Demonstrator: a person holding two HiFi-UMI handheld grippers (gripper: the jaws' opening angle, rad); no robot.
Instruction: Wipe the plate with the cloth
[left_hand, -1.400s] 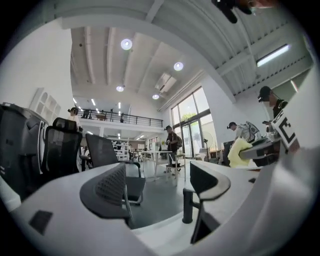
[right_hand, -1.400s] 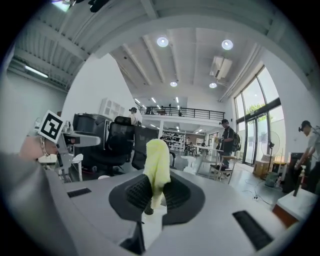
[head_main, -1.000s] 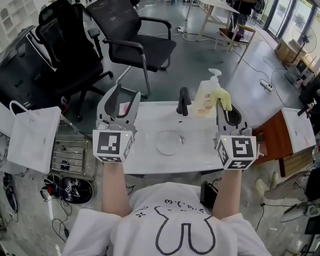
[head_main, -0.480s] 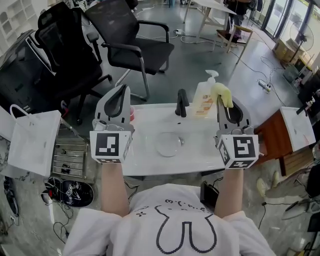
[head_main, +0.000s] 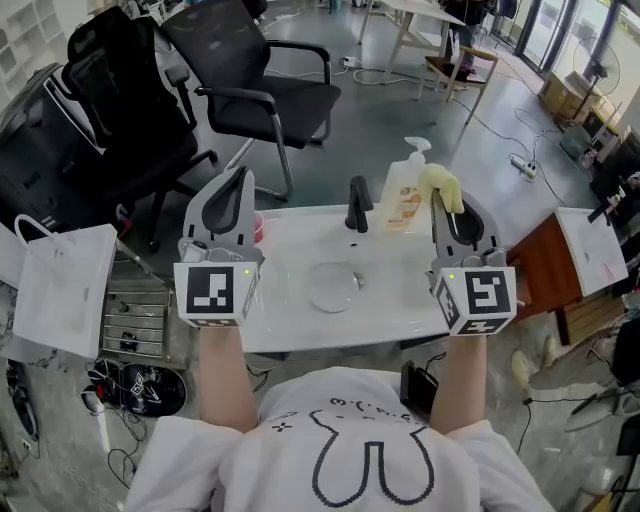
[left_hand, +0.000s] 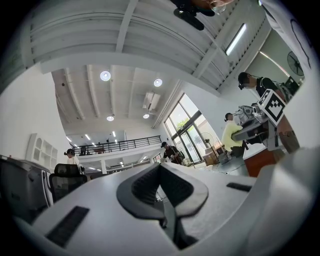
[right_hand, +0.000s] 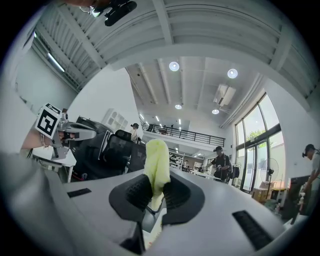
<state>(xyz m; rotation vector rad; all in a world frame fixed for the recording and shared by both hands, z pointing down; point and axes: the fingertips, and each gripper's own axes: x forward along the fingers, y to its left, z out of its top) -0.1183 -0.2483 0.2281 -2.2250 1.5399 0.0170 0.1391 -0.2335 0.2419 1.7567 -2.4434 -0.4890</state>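
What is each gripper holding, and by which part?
The right gripper pinches the yellow cloth by a bunched part, one end poking past the tips. The left gripper is shut, empty.

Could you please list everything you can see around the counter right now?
counter: one, white, in front of the person
plate: one, clear, middle of the counter
faucet: one, black, counter's far edge
soap bottle: one, pale with white pump, right of the faucet
cloth: one, yellow, pinched in the right gripper
office chairs: two, black, beyond the counter
paper bag: one, white, floor at left
left gripper: shut, empty
right gripper: shut on the cloth
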